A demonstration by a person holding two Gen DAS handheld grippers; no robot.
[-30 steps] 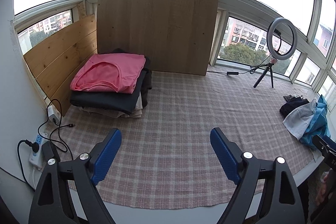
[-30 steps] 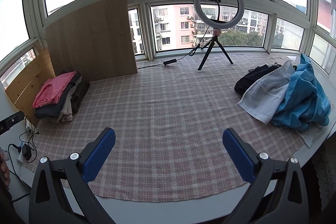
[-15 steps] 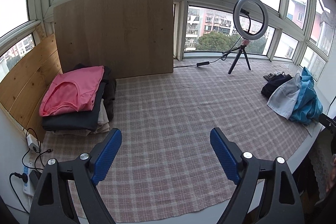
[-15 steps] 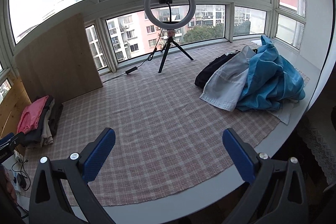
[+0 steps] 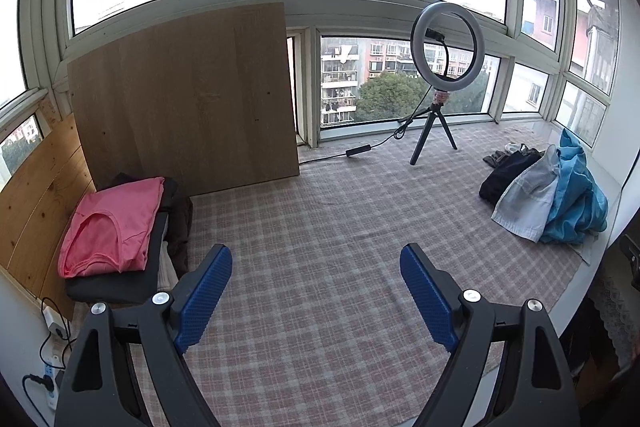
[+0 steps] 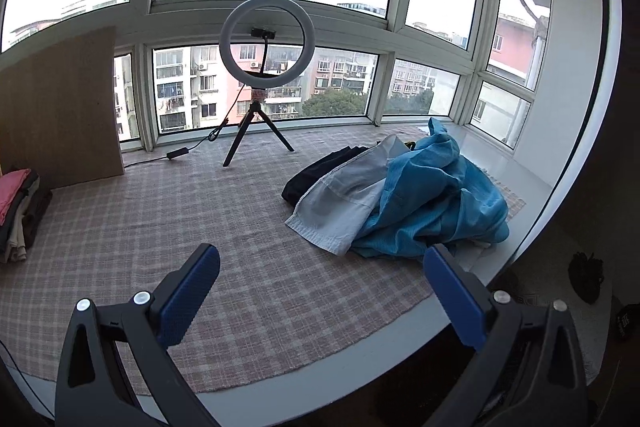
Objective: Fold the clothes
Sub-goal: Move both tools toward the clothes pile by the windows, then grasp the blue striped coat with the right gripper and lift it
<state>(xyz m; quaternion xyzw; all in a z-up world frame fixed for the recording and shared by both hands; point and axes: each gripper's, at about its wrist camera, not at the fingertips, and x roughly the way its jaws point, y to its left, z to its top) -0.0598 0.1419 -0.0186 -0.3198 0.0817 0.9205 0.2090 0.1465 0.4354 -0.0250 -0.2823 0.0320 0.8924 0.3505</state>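
Both the left gripper (image 5: 316, 263) and right gripper (image 6: 320, 263) are hovering with jaws wide apart (nothing between them), the unfolded clothes heap (image 6: 400, 203) lying far right.

A pink-and-grey plaid cloth (image 5: 320, 247) covers the bench. On the folded stack, a pink top (image 5: 112, 227) lies over a black garment (image 5: 116, 287) and cream layers (image 5: 166, 267). The loose pile holds a bright blue jacket (image 6: 432, 203), a pale grey-white garment (image 6: 340, 211) and a black one (image 6: 316, 175). The ring light (image 6: 262, 41) is white on a black tripod (image 6: 256, 135). The boards (image 5: 184, 99) are light brown wood. Both tongs (image 5: 316, 291) carry blue ridged pads (image 6: 188, 295) on black arms.
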